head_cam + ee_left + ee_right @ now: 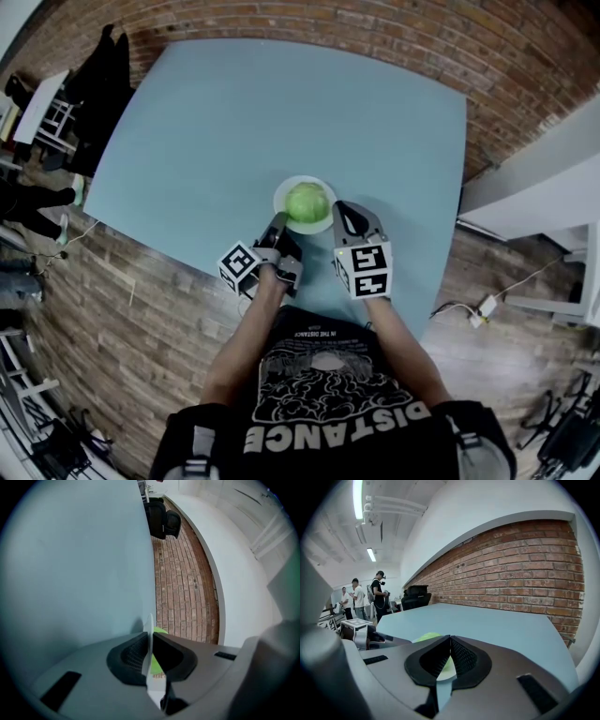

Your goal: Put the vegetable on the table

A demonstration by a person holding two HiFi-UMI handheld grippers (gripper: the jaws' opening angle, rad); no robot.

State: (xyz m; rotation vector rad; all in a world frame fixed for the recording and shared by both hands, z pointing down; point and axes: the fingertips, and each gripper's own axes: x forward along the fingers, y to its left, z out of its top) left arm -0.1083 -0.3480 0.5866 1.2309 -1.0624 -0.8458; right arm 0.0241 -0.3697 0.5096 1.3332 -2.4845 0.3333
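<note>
Left gripper (279, 223) lies turned on its side at the near-left edge of a white plate (279, 198), and its own view shows its 2 jaws pinching the thin rim of that plate (150, 620) between the ribbed pads. Just past the jaws a sliver of the green vegetable (160, 631) shows. The right gripper (341, 209) sits just beside the plate's near-right edge with its jaws pressed together at the tips (450, 639), gripping nothing; through the small gap under the tips, a bit of the plate (442, 677) and the vegetable (425, 637) can be seen beyond. In the head view the vegetable (307, 202), a round, pale green head, rests in the middle of the plate, which stands on the light blue table (281, 103) close to its near edge. Both forearms reach forward from a black printed shirt (328, 394). Behind the table runs a red brick wall (525, 569), and several people (358, 599) stand far off in the room beside a black chair (415, 597).
</note>
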